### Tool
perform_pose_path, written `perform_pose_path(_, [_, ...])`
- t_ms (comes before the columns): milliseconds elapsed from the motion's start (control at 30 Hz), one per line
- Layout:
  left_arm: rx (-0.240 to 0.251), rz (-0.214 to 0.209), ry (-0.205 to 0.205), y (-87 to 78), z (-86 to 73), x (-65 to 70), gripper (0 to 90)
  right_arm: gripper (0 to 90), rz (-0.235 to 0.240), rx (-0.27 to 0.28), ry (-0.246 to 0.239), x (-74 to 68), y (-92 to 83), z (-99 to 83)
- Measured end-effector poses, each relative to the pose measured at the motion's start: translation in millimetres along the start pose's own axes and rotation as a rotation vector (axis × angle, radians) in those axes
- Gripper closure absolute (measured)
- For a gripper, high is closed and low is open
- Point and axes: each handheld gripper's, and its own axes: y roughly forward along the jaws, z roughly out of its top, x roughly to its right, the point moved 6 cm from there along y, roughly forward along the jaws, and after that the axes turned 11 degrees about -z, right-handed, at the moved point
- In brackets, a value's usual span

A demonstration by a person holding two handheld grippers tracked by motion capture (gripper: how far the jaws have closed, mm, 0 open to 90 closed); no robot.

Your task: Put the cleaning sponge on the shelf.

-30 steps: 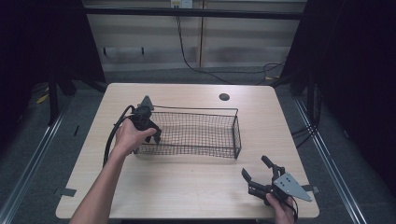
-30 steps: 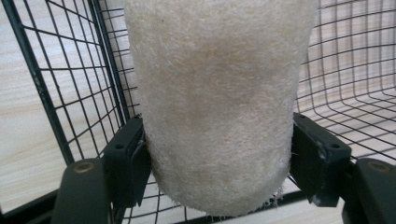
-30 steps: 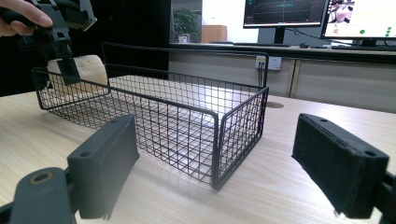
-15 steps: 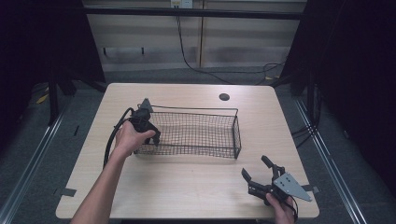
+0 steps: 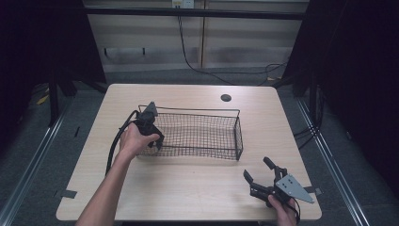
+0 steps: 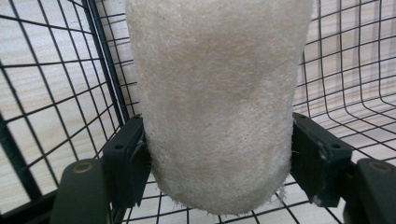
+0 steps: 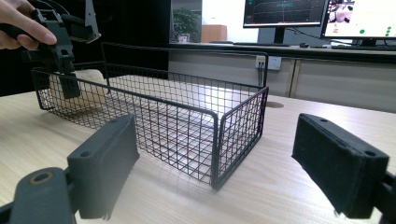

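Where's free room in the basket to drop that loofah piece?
The wire basket floor is bare from its middle to its right end wall. Its left end is crowded: the left tongs hold the loofah piece there. Tabletop between basket and right tongs is also bare.

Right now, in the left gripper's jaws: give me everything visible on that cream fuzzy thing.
The cream fuzzy thing is a thick, rounded-end roll or pad with a coarse, fibrous, loofah-like surface, off-white with a faint tan tinge. It stands lengthwise between the left gripper's two black jaws, which press its sides near the lower end. It sits inside the wire basket, at its left end, close to the mesh corner. In the right gripper view it shows as a pale lump behind the mesh. Whether it rests on the basket floor is unclear.
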Motion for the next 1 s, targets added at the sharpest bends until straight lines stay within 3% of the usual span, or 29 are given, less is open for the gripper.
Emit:
perform_pose_path(333, [-0.010, -0.003, 0.009, 1.5, 0.8, 1.0, 28.4, 13.5, 0.003, 0.003, 0.000, 0.0, 0.2, 0.1])
perform_pose_path(433, [-0.021, -0.029, 0.012, 1.3, 0.4, 2.2, 25.6, 13.5, 0.001, 0.000, 0.000, 0.0, 0.0, 0.0])
perform_pose_path(600, [-0.028, -0.036, 0.020, 0.7, -0.4, 2.2, 24.9, 13.5, 0.001, 0.001, 0.000, 0.0, 0.0, 0.0])
perform_pose_path(733, [-0.018, -0.050, 0.029, -0.2, -0.9, 3.3, 19.9, 13.5, 0.002, 0.001, -0.002, 0.0, 0.1, 0.0])
perform_pose_path(867, [-0.011, -0.054, 0.036, -2.2, -1.3, 1.8, 20.4, 13.5, 0.002, 0.001, -0.002, 0.0, 0.0, 0.1])
perform_pose_path(1000, [0.026, -0.071, 0.023, -7.4, -0.8, 0.7, 18.8, 13.5, 0.002, 0.000, -0.001, 0.0, 0.1, 0.0])
